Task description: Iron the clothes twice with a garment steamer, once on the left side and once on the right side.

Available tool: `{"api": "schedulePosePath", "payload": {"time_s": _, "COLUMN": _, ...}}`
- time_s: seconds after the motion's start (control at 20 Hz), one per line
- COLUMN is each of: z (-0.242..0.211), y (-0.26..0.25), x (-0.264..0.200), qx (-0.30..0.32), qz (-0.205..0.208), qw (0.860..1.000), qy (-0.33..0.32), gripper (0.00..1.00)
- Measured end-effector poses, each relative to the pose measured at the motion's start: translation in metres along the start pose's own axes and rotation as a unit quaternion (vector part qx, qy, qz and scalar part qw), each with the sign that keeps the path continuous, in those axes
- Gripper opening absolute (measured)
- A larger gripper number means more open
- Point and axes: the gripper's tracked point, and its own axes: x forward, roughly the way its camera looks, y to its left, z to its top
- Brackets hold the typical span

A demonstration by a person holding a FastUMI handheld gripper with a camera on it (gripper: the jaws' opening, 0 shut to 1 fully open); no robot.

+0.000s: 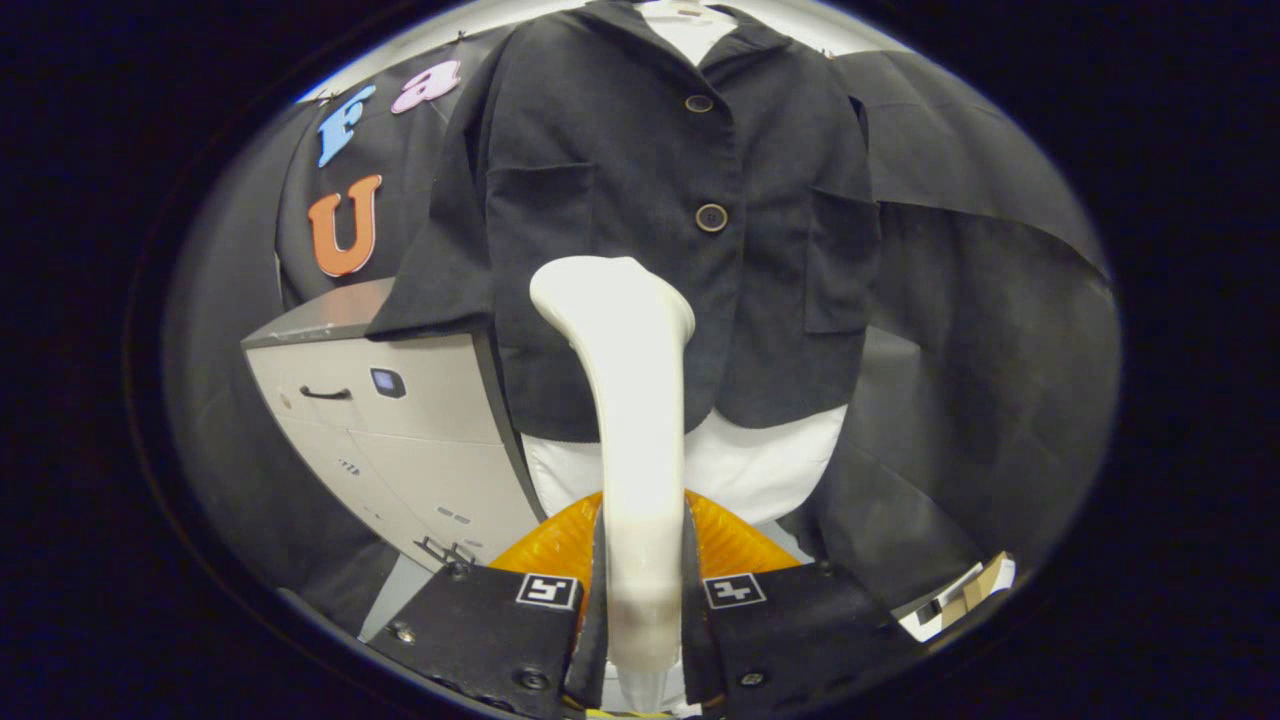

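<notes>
My claw (640, 610) is clenched on the white garment steamer (630, 400), both fingers pressing its handle from either side. The steamer rises straight ahead, its head against the lower front of the dark buttoned jacket (650, 200), which hangs over a white shirt (760, 460). A grey cabinet (400, 430) stands beside the jacket.

Gripper (640, 590) fingers clamped on white steamer (632, 400) handle; steamer head at dark jacket (640, 180) front, likely touching. White shirt (760, 465) below hem. Grey cabinet (400, 420) beside.
</notes>
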Motion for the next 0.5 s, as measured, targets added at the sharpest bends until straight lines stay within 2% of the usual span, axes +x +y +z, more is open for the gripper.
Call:
{"api": "schedulePosePath", "payload": {"time_s": 0.2, "z": 0.014, "y": -0.022, "x": -0.028, "qx": 0.014, "qz": -0.001, "qw": 1.0, "qy": -0.017, "gripper": 0.33}}
{"api": "schedulePosePath", "payload": {"time_s": 0.5, "z": 0.05, "y": -0.086, "x": -0.07, "qx": 0.045, "qz": -0.02, "qw": 0.997, "qy": -0.054, "gripper": 0.33}}
